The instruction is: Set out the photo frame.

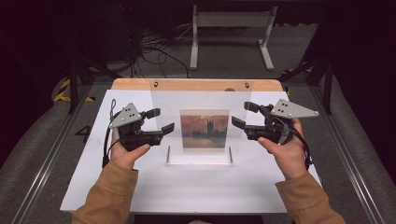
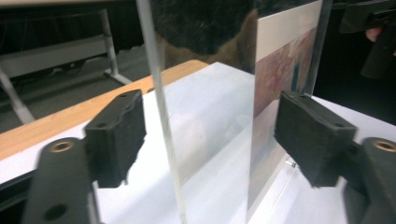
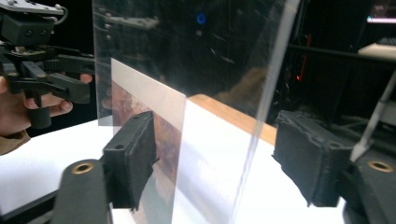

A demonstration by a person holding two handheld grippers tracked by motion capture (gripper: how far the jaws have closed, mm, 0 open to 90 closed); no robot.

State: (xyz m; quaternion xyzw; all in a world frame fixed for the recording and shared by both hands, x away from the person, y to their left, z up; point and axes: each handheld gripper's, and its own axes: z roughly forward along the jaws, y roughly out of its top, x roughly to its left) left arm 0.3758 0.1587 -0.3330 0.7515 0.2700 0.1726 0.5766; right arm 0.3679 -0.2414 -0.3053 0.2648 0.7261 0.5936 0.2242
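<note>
Claws wide on both sides of the clear acrylic picture frame, nothing gripped

Left claw (image 1: 161,120) straddles the left edge of the acrylic picture frame (image 2: 161,116), pads parted and off the pane; right claw (image 1: 242,115) does the same at the frame's right edge, jaws apart, holding nothing. That frame stands upright mid-counter (image 1: 140,186), painting print (image 1: 204,129) sandwiched inside, wooden strip (image 1: 196,84) behind it. Release looks like the step in hand: best to draw both claws straight outward from the frame, level and together, so no pad clips an edge and tips it.
</note>
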